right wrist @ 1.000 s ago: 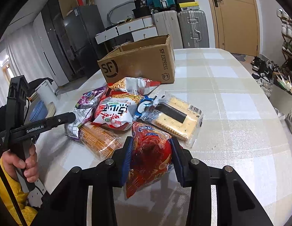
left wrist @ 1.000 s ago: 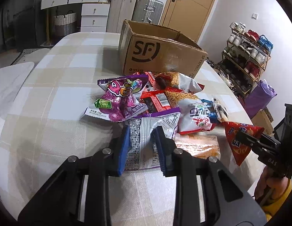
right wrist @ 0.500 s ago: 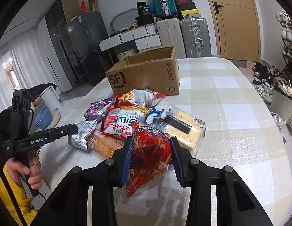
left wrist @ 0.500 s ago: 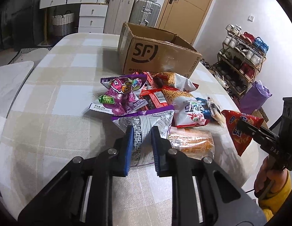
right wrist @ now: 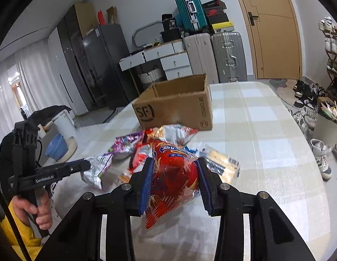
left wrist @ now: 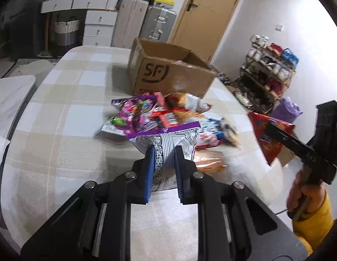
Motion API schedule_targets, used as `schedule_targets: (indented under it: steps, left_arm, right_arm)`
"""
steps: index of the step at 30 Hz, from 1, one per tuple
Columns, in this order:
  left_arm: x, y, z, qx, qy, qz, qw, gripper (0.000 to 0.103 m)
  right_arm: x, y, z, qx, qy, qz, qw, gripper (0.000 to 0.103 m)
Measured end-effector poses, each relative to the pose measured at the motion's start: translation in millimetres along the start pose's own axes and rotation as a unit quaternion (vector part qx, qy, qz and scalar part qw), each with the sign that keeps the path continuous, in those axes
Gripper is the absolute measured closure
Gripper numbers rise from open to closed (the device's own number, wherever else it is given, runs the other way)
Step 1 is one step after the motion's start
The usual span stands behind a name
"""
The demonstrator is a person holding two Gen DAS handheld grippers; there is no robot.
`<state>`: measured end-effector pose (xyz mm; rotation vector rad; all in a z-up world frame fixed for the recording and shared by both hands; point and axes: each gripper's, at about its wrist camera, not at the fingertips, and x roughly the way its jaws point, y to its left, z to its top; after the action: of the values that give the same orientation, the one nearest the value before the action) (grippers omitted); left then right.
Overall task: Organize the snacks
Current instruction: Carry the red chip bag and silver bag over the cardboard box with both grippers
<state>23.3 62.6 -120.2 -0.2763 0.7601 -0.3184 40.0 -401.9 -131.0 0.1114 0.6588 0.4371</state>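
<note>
My left gripper is shut on a silver snack bag with a purple edge and holds it lifted above the table; it also shows in the right wrist view. My right gripper is shut on a red snack bag, held in the air; the bag also shows in the left wrist view. An open SF cardboard box stands beyond the snack pile, also seen in the right wrist view.
The checked tablecloth covers a round-ended table. An orange packet and a clear biscuit pack lie in the pile. A shoe rack stands to the right, suitcases and drawers behind.
My left gripper closed on the silver bag and lifted it off the table. My right gripper raised the red bag higher. Both views now sit higher and tilted toward the box.
</note>
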Motion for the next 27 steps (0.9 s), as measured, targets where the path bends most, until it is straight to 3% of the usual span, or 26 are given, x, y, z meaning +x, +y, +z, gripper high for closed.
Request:
schedule_targets:
  steps: [9,15,22,27]
  left_arm:
    - [-44,-20,74,0.021,-0.064,-0.056,0.9961,0.088]
    - [-45,-35,139,0.046,-0.094,-0.063,0.9925,0.088]
    - [-4,-37,210,0.030,-0.082,-0.052,0.9949,0.088]
    - [63,-24,250,0.014,-0.047,-0.029,0.9984,0.088]
  right_arm:
    - [3,5,54,0.012,-0.021,0.044,0.999,0.064]
    - [19,10,113,0.012,-0.034,0.076,0.996,0.064]
    - [63,10,179,0.015,-0.025,0.094,0.995,0.064]
    - [108,4,218,0.019,-0.011,0.087,0.996,0.064]
